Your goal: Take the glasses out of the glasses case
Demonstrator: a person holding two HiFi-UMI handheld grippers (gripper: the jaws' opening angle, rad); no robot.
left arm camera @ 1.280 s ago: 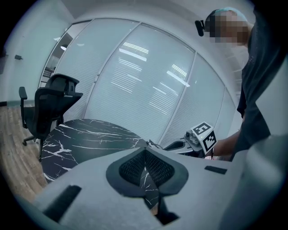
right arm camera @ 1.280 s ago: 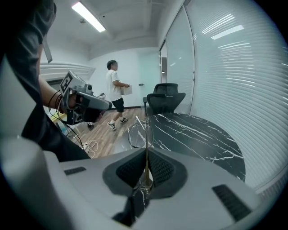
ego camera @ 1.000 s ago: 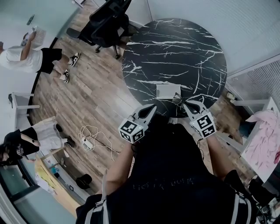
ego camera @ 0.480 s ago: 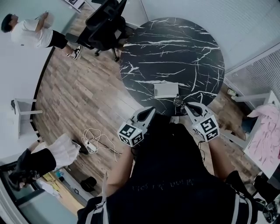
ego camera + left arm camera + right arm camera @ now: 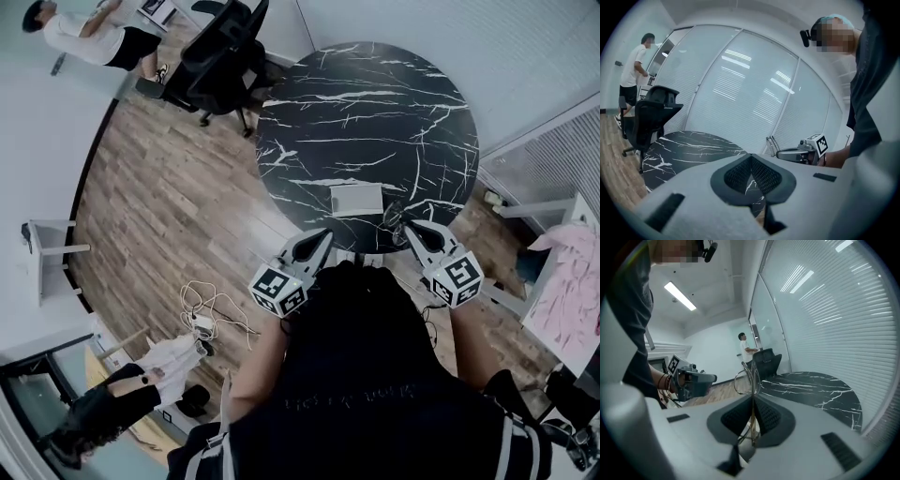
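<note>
The glasses case point(image 5: 356, 199) is a pale grey rectangle lying near the front edge of the round black marble table point(image 5: 375, 103). My right gripper point(image 5: 407, 226) is shut on the thin wire-framed glasses point(image 5: 391, 214), holding them just right of the case at the table's edge. In the right gripper view the glasses point(image 5: 747, 373) stand upright between the closed pads. My left gripper point(image 5: 325, 234) hangs shut and empty off the table's front edge, left of the case. The left gripper view shows the right gripper point(image 5: 799, 153) with the glasses point(image 5: 772, 144).
A black office chair point(image 5: 220, 56) stands at the table's far left. A person point(image 5: 94, 33) stands beyond it. Cables and a power strip point(image 5: 202, 314) lie on the wooden floor to the left. Pink cloth point(image 5: 567, 286) lies on a surface at the right.
The right gripper with the glasses has drawn slightly right and back from the case. The left gripper has barely moved. The person in the background has walked farther away.
</note>
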